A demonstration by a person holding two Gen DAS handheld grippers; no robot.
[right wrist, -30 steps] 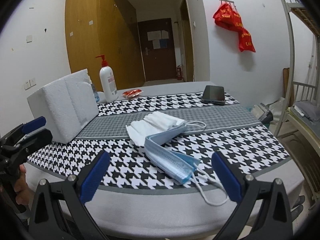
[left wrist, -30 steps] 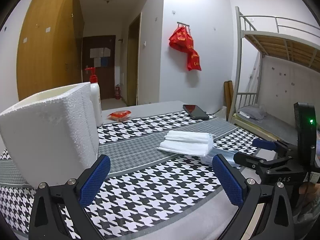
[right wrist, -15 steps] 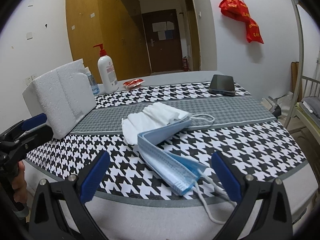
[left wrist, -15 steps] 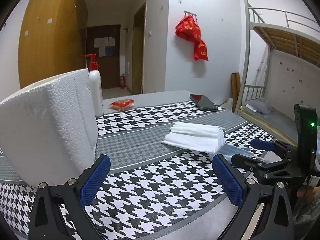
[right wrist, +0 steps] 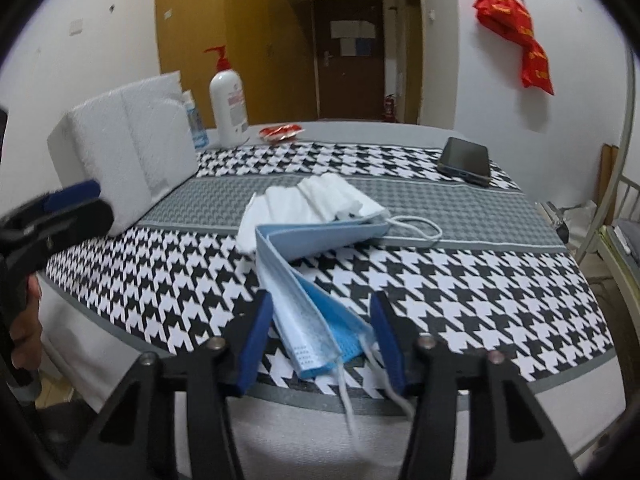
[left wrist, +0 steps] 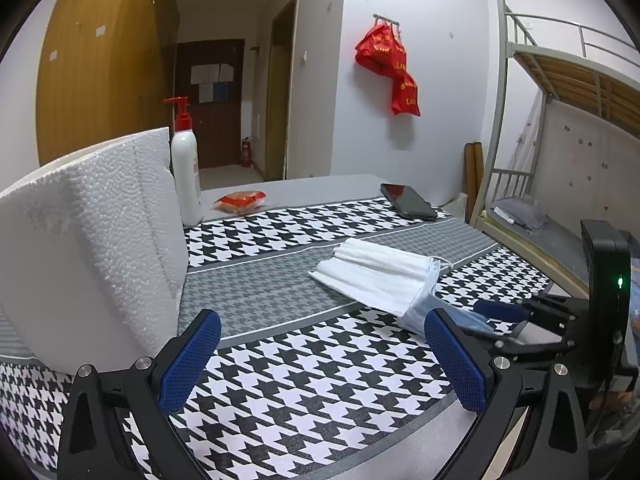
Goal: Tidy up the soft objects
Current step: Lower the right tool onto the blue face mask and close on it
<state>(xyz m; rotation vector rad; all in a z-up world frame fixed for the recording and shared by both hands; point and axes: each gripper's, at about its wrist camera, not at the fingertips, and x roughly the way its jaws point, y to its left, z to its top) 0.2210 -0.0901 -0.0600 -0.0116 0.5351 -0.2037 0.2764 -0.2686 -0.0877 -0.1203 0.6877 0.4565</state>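
- A desk (right wrist: 460, 280) covered by a black-and-white houndstooth cloth with a grey band across its middle.
- A white foam box (left wrist: 80, 248) stands at the desk's left side.
- The left gripper (left wrist: 320, 356) hovers over the near edge, jaws wide apart with nothing between them.
- The right gripper (right wrist: 320, 340) is closing around the near end of a stack of masks; its blue pads sit on either side, not yet pressing.
- The masks (right wrist: 316, 248) lie near the desk's middle, blue ones fanned toward the near edge, white ones behind, ear loops trailing.
- A white pump bottle (right wrist: 228, 108) with a red top stands behind the box.
- A dark phone (right wrist: 464, 160) lies at the far right.
- A small red packet (right wrist: 280, 133) lies beside the bottle.
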